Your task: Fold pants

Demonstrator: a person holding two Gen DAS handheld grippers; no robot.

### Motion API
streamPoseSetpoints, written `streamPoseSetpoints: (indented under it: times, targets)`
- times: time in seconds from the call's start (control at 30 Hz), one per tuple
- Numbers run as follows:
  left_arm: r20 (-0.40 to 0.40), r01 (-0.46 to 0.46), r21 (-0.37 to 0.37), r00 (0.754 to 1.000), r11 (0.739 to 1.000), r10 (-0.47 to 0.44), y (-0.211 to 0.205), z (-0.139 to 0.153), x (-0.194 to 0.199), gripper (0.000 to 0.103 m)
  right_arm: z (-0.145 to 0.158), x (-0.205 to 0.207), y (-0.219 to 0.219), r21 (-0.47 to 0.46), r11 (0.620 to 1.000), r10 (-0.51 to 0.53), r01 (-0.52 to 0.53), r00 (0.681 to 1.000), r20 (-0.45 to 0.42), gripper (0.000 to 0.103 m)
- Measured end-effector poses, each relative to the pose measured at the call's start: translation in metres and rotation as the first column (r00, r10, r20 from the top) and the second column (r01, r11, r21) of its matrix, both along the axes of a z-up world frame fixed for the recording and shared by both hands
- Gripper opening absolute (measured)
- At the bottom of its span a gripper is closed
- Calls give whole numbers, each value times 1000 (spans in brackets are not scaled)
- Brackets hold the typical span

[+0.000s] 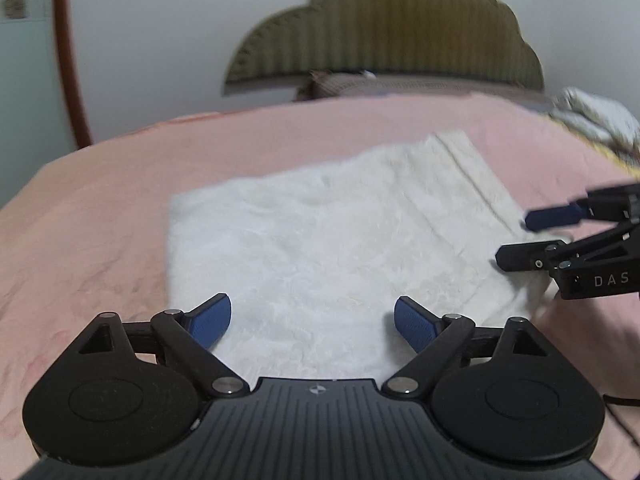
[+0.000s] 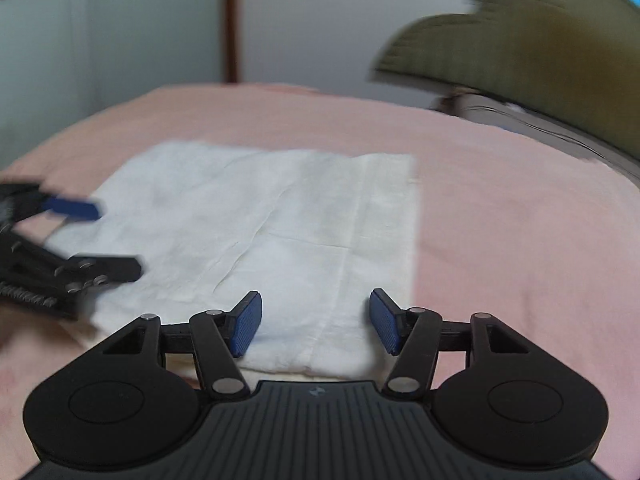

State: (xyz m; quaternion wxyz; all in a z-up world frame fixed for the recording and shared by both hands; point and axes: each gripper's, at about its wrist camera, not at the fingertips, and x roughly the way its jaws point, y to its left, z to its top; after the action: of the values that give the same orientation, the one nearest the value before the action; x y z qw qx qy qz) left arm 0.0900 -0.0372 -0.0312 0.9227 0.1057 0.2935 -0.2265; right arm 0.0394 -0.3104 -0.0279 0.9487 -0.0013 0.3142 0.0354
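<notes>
White pants (image 1: 320, 252) lie folded into a flat rectangle on a pink bed; they also show in the right wrist view (image 2: 280, 232). My left gripper (image 1: 312, 322) is open and empty, just above the near edge of the pants. It also shows at the left of the right wrist view (image 2: 116, 240), blurred. My right gripper (image 2: 316, 320) is open and empty over the near right edge of the pants. It shows in the left wrist view (image 1: 512, 238) at the right edge of the pants, jaws apart.
The pink bedsheet (image 1: 100, 220) covers the bed all around the pants. An olive scalloped headboard (image 1: 384, 28) and a grey-brown pillow (image 1: 384, 84) stand at the far end. Crumpled light cloth (image 1: 596, 116) lies at the far right. A brown door frame (image 2: 232, 20) is behind.
</notes>
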Motion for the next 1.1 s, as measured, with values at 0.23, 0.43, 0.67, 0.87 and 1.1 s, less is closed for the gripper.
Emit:
streamPoseSetpoints:
  times: [0.23,0.43,0.67,0.87,1.1]
  targets:
    - [29,-74,75,997,994,71,-5,-10,-27,103,-12,-13,28,-60,995,82,-80,996,29,66]
    - [78,-132,49,989,990,128,-2,5,-52,103,9,-50,30,-14,1000,-11,12,995,101,78]
    - [24,-151,51,988,987,149,-1,2,-75,103,-4,-81,36,82,997,-14,11,999,37,78]
    - [-1,-199,38,980,979,199,8,-4,-89,103,-8,-98,36,147,989,-22,24,1000,-12,78]
    - [-65,-218,32,973,975,220,14,-15,-96,103,-9,-112,43,192,981,-10,16,1000,-28,81]
